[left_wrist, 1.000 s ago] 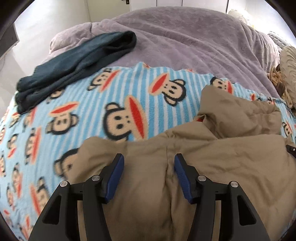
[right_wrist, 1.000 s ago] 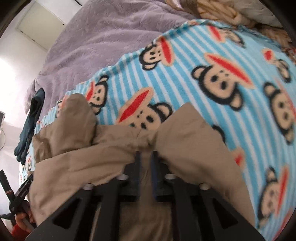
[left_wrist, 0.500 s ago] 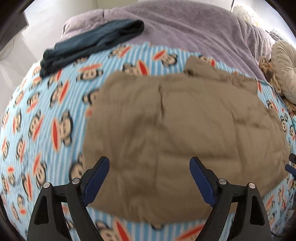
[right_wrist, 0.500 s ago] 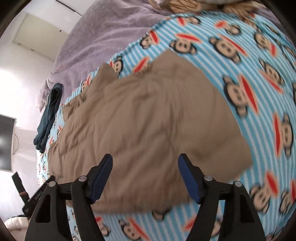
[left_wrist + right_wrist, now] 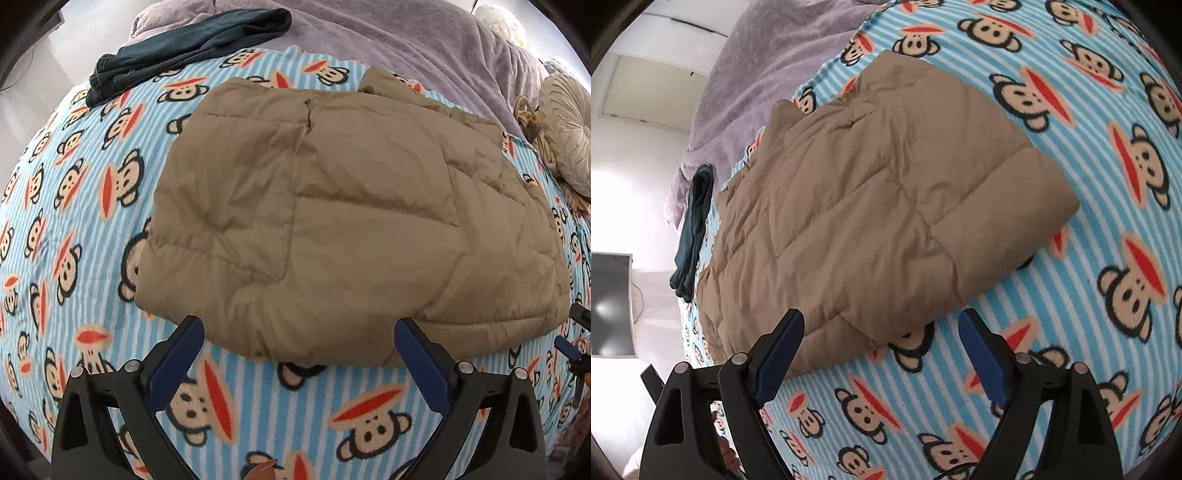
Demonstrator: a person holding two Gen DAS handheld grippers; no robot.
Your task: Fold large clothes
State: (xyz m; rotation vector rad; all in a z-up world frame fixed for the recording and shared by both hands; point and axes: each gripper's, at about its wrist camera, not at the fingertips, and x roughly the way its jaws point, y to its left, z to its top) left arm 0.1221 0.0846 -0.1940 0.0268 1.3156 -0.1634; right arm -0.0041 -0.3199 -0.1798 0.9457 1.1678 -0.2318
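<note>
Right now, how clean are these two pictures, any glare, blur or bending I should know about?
Left wrist view: sharp on the tan jacket, the monkey blanket bends strongly toward the edges, and the open left claw casts little shadow. Right wrist view: washed-out white glare on the wall at left beside the dark screen, the jacket slightly soft, dark fisheye rim in the corners, right claw open.
</note>
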